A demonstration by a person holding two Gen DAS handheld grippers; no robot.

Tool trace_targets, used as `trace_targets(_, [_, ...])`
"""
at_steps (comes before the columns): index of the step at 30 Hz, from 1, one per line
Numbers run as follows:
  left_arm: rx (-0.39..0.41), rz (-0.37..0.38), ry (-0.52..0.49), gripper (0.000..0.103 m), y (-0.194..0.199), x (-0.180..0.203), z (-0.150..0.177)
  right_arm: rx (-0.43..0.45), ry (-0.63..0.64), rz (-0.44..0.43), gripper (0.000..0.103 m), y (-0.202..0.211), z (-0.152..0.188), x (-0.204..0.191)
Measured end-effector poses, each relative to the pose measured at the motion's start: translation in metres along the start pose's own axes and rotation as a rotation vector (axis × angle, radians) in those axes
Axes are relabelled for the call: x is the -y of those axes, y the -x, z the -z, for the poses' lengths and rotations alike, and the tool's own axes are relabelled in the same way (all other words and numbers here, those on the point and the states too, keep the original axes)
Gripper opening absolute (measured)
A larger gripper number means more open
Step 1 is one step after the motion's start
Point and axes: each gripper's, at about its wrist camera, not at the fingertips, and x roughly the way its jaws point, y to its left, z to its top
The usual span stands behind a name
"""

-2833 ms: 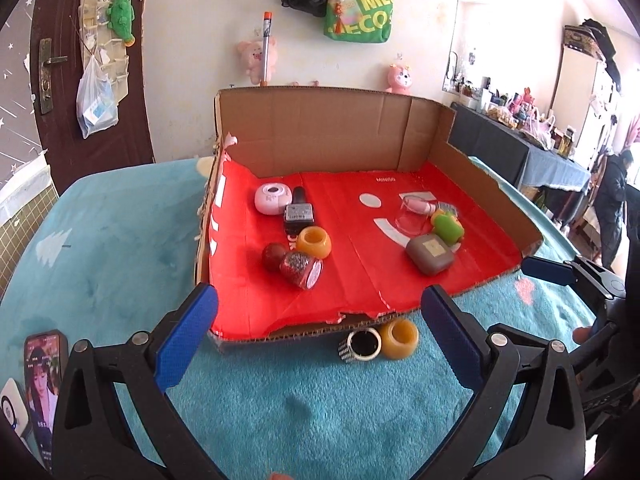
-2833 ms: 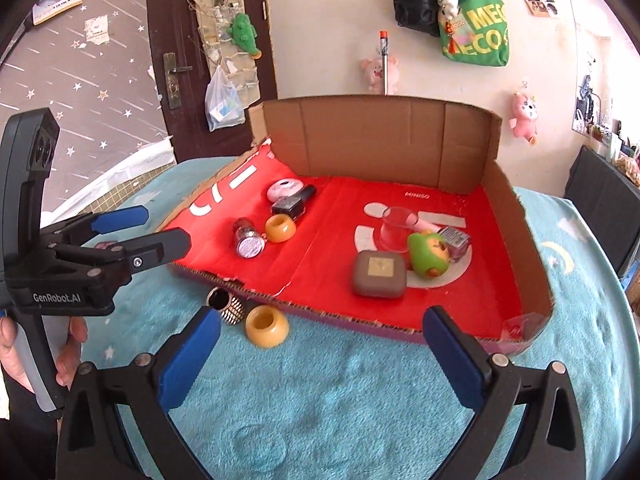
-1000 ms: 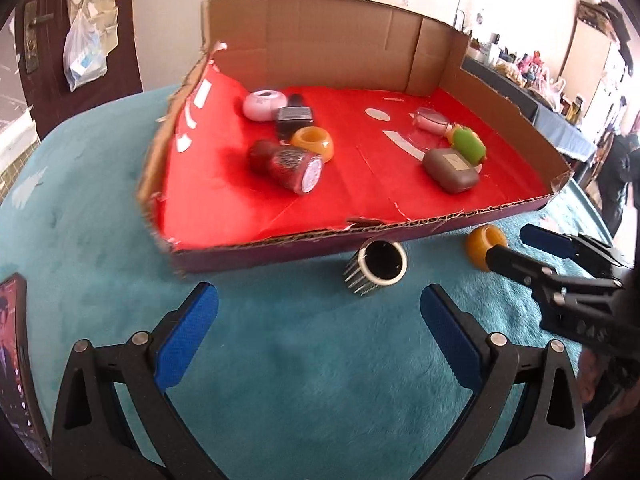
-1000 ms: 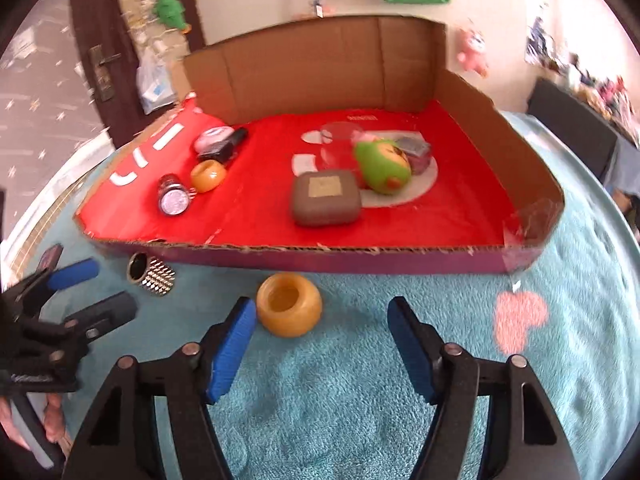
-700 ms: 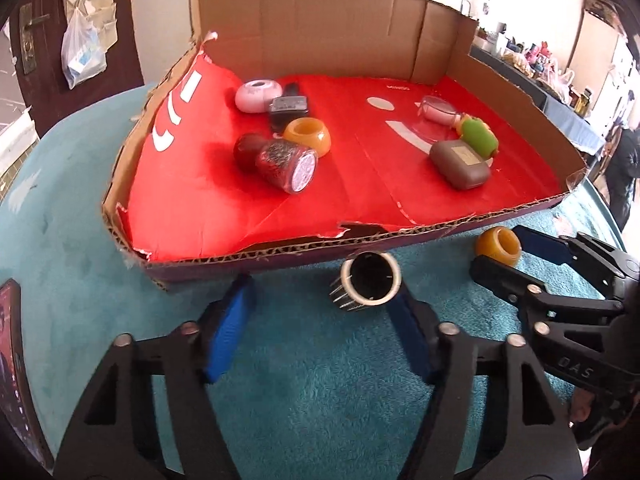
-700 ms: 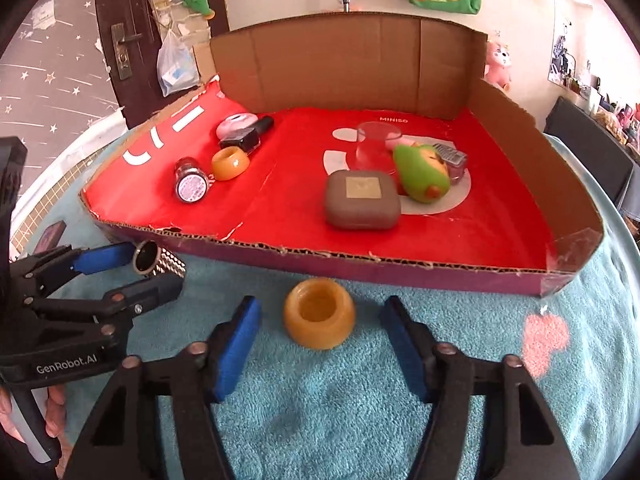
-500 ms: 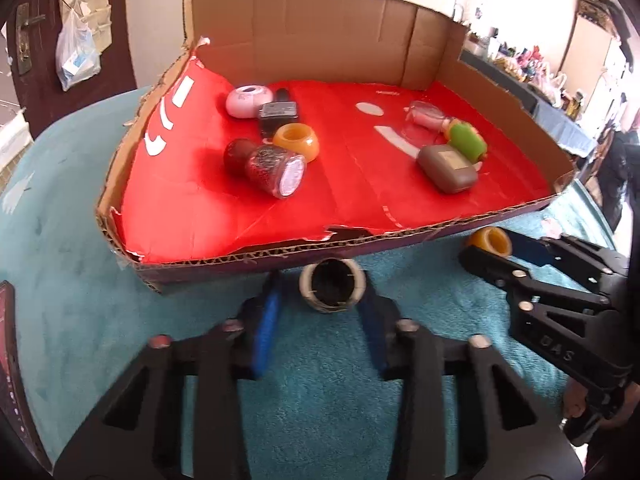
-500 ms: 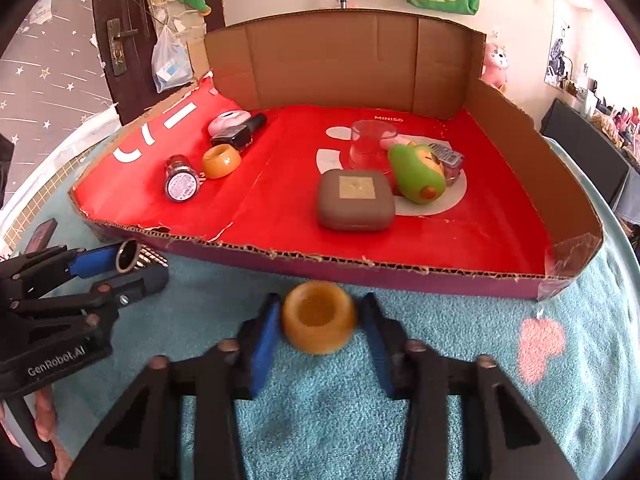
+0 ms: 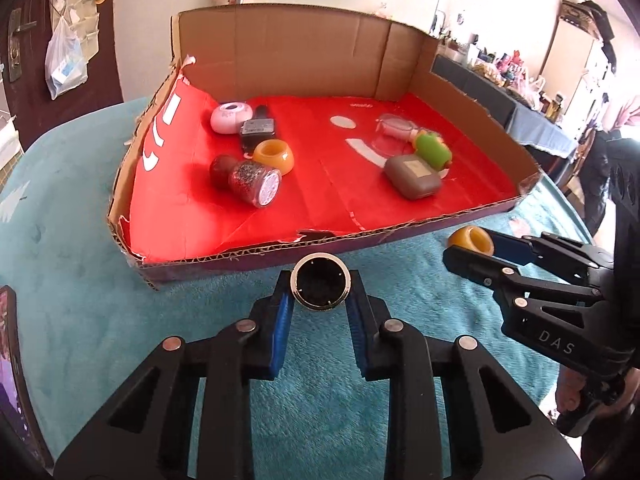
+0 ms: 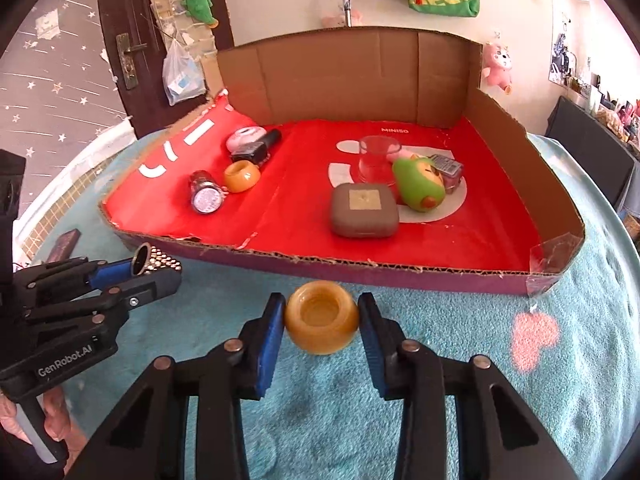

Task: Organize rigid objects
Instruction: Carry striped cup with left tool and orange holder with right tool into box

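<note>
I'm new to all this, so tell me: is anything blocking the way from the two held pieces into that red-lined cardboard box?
Only the box's low front cardboard wall. It runs just beyond the amber ring-shaped holder in the right gripper and the studded metal cylinder in the left gripper. Both would need lifting over it; bare red floor lies behind.

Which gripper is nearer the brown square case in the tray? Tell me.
Right. The right gripper, shut on the yellow ring, sits just outside the tray edge below the brown case; the left gripper is farther left.
</note>
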Motion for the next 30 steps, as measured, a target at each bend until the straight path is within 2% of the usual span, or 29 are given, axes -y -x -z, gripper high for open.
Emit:
trace_targets(7, [0.041, 0.048, -0.008, 0.024, 0.019, 0.006, -0.008, 0.025, -0.015, -0.081, 0.040, 0.018, -0.009, -0.001])
trace_targets(15, [0.077, 0.047, -0.021, 0.024, 0.022, 0.008, -0.030, 0.065, 0.020, -0.088, 0.040, 0.023, -0.031, -0.005])
trace_targets(22, [0.034, 0.073, -0.010, 0.024, 0.002, 0.002, -0.046, 0.021, 0.028, -0.110, 0.040, 0.000, -0.049, 0.000])
trace_targets(26, [-0.016, 0.083, -0.004, 0.024, -0.016, -0.003, -0.055, -0.024, 0.025, -0.121, 0.040, -0.018, -0.057, 0.004])
trace_targets(30, [-0.066, 0.064, -0.004, 0.024, -0.036, -0.008, -0.058, -0.072, 0.022, -0.137, 0.040, -0.035, -0.062, 0.006])
